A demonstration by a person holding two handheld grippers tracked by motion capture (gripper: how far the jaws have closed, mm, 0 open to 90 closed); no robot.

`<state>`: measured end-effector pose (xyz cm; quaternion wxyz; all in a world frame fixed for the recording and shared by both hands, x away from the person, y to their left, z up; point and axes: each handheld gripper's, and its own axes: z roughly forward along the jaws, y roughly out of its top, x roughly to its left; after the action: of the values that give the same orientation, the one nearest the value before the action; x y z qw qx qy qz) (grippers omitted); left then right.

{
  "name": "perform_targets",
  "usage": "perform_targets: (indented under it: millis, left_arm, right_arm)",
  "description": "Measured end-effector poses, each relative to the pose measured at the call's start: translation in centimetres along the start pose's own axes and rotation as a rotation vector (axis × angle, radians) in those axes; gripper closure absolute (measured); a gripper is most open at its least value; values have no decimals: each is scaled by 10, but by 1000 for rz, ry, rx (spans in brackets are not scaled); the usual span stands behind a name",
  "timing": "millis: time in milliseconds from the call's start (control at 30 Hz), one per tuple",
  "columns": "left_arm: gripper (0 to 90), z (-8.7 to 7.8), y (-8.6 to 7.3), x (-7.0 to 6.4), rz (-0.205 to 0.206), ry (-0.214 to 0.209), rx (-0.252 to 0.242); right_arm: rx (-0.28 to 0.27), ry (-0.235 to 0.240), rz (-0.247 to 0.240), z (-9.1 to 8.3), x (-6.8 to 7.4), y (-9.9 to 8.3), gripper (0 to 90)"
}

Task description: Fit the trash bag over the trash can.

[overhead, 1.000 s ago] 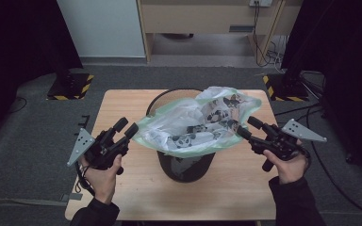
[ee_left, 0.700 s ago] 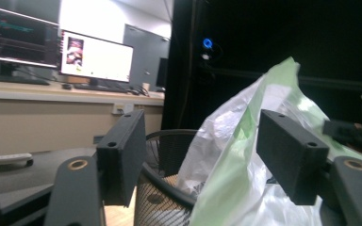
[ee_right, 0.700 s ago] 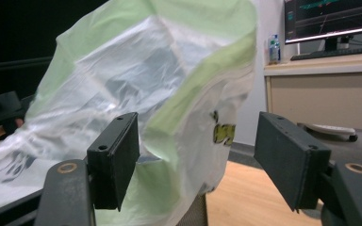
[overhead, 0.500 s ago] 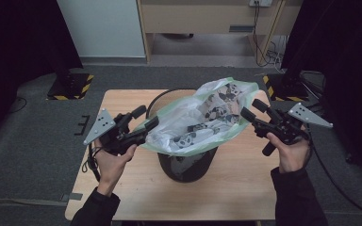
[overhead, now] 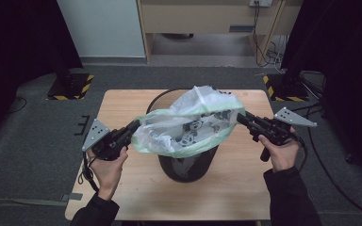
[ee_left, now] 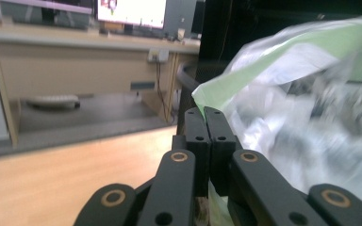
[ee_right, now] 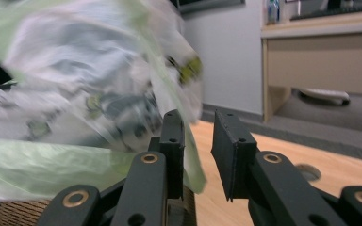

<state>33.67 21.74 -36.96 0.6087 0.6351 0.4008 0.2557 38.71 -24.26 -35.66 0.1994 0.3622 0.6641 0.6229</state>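
Now a thin plastic bag (overhead: 188,123), clear with a pale green rim and panda prints, is held stretched over the mouth of a black wire-mesh bin (overhead: 187,162) that stands at the middle of a light wooden table (overhead: 122,106). The bag's left edge is pinched by the left gripper (overhead: 135,125), which is held in the person's left hand (overhead: 107,162); in the left gripper view the two black jaws are pressed flat together at the left gripper's (ee_left: 204,123) tips, with the green rim rising just beside them and a fold of film seen between the arms lower down. At the bag's right edge the right gripper (overhead: 241,117) is held level by the right hand (overhead: 282,153). In the right gripper view the jaws of the right gripper (ee_right: 195,127) are seen standing apart, a clear gap between them; the bag (ee_right: 75,108) lies against the outer face of the left-hand jaw, and no film is seen inside the gap.
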Motion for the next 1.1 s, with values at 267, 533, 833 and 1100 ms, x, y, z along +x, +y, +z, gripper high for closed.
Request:
perform_targets:
  millis: [267, 533, 833, 1100]
  left_arm:
    - [565, 4, -3, 11, -6, -57, -111]
    - [350, -2, 16, 6, 22, -113, -181]
    - [413, 6, 32, 7, 43, -161, -186]
    - [848, 17, 32, 11, 50, -75, -83]
  right_arm:
    - [-23, 8, -20, 7, -6, -4, 589]
    - [-152, 38, -85, -4, -1, 18, 446]
    - [-183, 32, -97, 11, -5, 32, 776]
    - [-131, 50, -146, 38, -9, 39, 859]
